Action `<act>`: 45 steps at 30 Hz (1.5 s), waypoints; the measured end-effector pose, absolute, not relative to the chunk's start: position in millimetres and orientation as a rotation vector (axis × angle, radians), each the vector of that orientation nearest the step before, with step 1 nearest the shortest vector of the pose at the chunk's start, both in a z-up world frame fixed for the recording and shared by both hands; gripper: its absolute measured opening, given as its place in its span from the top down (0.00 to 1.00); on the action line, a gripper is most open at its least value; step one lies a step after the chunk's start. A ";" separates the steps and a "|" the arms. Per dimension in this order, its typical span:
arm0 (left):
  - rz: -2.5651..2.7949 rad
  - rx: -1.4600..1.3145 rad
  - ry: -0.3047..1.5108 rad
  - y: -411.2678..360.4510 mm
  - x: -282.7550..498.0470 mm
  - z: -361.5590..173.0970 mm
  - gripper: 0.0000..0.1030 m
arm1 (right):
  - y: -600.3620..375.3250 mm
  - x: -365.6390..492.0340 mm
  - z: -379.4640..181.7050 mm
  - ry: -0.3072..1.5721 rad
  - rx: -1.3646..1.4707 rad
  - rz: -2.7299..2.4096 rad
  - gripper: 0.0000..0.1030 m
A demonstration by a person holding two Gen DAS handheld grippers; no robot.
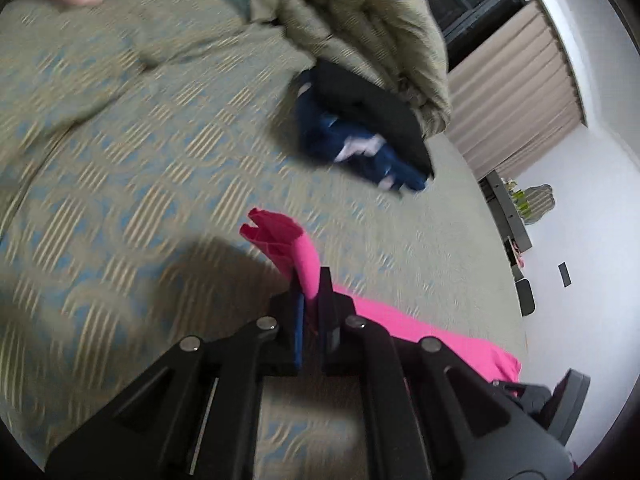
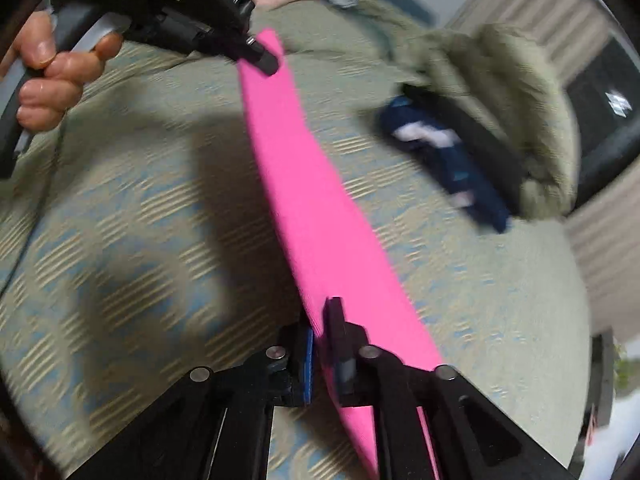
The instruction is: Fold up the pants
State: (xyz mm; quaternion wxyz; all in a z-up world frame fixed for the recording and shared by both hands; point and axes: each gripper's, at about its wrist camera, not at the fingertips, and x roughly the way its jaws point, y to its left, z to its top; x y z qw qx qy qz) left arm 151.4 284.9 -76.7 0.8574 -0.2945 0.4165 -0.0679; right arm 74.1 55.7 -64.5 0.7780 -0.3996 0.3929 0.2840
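Bright pink pants (image 2: 316,208) hang stretched in the air above the bed between my two grippers. My left gripper (image 1: 312,292) is shut on one end of the pants (image 1: 296,248), with a short pink tip sticking up past the fingers. My right gripper (image 2: 322,320) is shut on the other end. In the right wrist view the left gripper (image 2: 260,56) shows at the top, held by a hand (image 2: 52,76), pinching the far end of the pink cloth. Both views are motion-blurred.
The bed has a green and blue patterned cover (image 1: 140,168). A pile of dark blue and black clothes (image 1: 360,136) lies at the far side beside a bunched olive quilt (image 1: 360,12). Curtains (image 1: 516,92) and a white wall are beyond.
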 end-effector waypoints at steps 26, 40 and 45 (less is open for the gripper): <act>-0.130 -0.753 0.902 312.2 115.3 -140.8 0.58 | 187.1 212.1 -87.5 1.169 -0.560 1.137 0.59; -0.137 -0.714 0.873 311.8 129.0 -134.9 0.86 | 197.0 226.6 -91.8 1.191 -0.495 1.239 0.98; -0.096 -0.667 0.867 312.4 136.3 -128.8 0.86 | 206.7 246.3 -67.3 1.129 -0.443 1.228 0.98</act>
